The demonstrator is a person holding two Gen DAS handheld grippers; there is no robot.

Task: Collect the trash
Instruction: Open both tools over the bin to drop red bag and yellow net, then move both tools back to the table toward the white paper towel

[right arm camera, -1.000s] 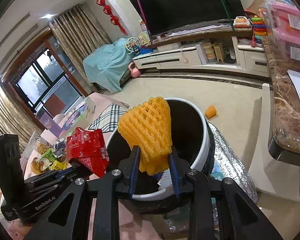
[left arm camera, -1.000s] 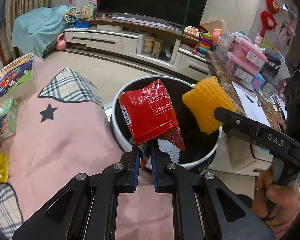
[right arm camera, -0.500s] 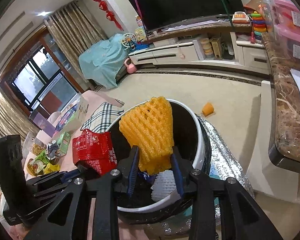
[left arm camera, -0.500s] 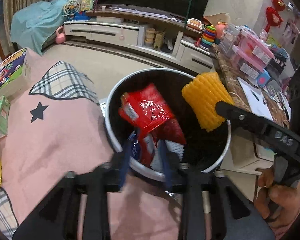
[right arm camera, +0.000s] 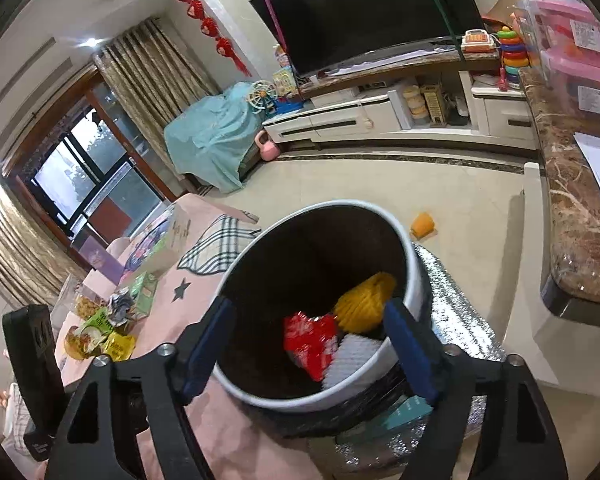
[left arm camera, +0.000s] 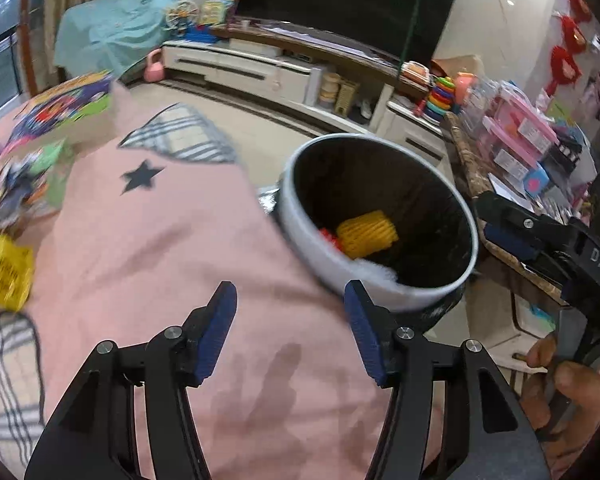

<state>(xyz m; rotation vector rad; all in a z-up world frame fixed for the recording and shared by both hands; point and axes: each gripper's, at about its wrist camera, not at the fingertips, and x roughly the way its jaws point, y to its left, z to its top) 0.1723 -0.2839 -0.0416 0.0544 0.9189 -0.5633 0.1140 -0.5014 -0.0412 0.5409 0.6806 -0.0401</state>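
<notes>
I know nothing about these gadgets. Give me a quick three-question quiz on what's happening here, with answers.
1. True or false: the yellow foam net lies inside the bin.
2. Which gripper holds something? A) left gripper B) right gripper C) neither
3. What colour is the wrapper beside the net?

Key: 1 true. 2 C; both sets of jaws are opening with nothing between them. 3 red.
</notes>
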